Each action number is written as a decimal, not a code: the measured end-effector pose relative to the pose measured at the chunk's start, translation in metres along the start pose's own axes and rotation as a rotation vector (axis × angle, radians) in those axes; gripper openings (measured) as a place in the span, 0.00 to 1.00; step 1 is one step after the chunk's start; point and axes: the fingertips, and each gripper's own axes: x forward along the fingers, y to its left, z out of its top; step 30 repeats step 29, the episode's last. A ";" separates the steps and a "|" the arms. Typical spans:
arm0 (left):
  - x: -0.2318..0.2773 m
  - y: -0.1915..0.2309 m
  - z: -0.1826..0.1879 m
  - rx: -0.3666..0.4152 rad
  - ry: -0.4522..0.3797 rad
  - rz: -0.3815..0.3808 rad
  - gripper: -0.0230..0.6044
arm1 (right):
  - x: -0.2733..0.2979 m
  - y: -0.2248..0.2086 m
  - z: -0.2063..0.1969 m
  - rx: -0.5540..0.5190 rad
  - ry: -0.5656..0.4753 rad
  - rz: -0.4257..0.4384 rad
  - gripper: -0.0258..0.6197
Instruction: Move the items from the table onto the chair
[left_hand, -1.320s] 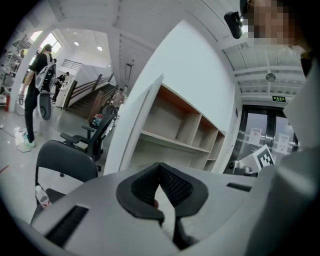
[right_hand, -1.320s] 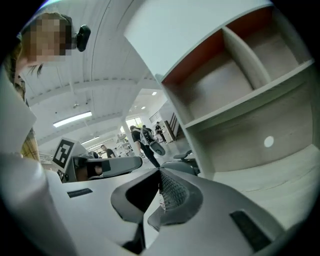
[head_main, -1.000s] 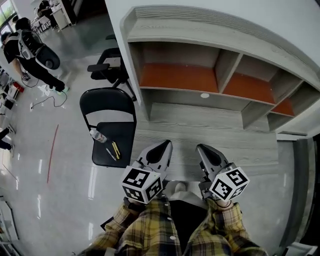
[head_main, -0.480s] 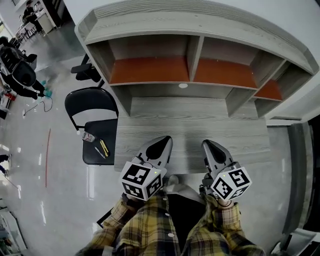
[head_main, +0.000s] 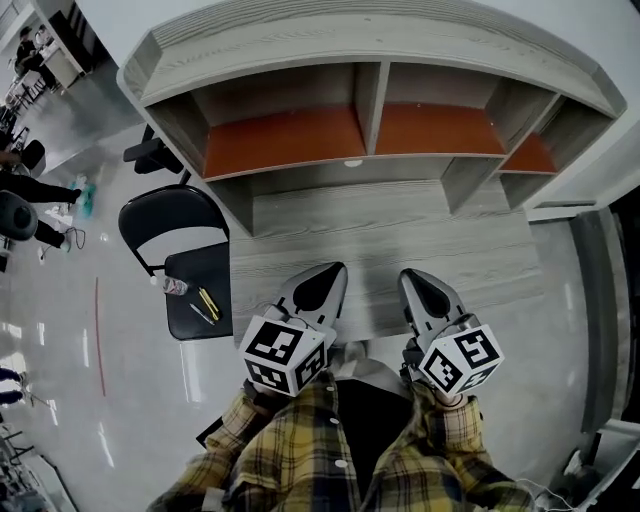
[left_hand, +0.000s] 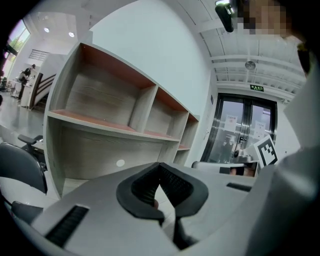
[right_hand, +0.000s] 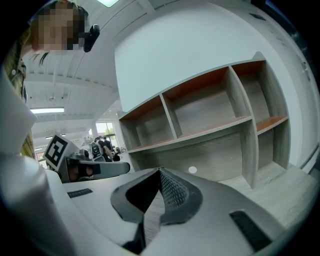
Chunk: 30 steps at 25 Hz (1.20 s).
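Observation:
A black folding chair (head_main: 206, 262) stands left of the grey wooden table (head_main: 400, 230). On its seat lie a small clear bottle (head_main: 174, 287), two yellow pens (head_main: 207, 302) and a darker pen (head_main: 197, 313). No loose item shows on the visible tabletop. My left gripper (head_main: 333, 268) and right gripper (head_main: 410, 275) hover side by side over the table's near edge, pointing at the shelves. Both are shut with nothing between the jaws, as seen on the left gripper (left_hand: 160, 165) and the right gripper (right_hand: 160, 171) in their own views.
A hutch of open shelves with orange-brown floors (head_main: 290, 135) rises at the back of the table, with a white disc (head_main: 352, 163) on its back panel. A black office chair (head_main: 150, 155) and people (head_main: 30, 190) are at far left. Glass doors (left_hand: 240, 130) stand to the right.
The view has swung from the chair toward the desk, so the chair now sits further left in the picture. Both grippers came along over the table's near edge, still shut.

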 end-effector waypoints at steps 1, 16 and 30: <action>0.000 0.000 0.000 0.002 0.003 -0.007 0.04 | 0.000 0.001 -0.001 0.001 0.001 -0.003 0.07; 0.006 -0.006 0.002 0.030 0.023 -0.067 0.04 | -0.003 0.001 -0.004 0.007 -0.006 -0.039 0.07; 0.005 -0.009 -0.003 0.035 0.034 -0.064 0.04 | -0.006 0.003 -0.007 0.010 0.000 -0.034 0.07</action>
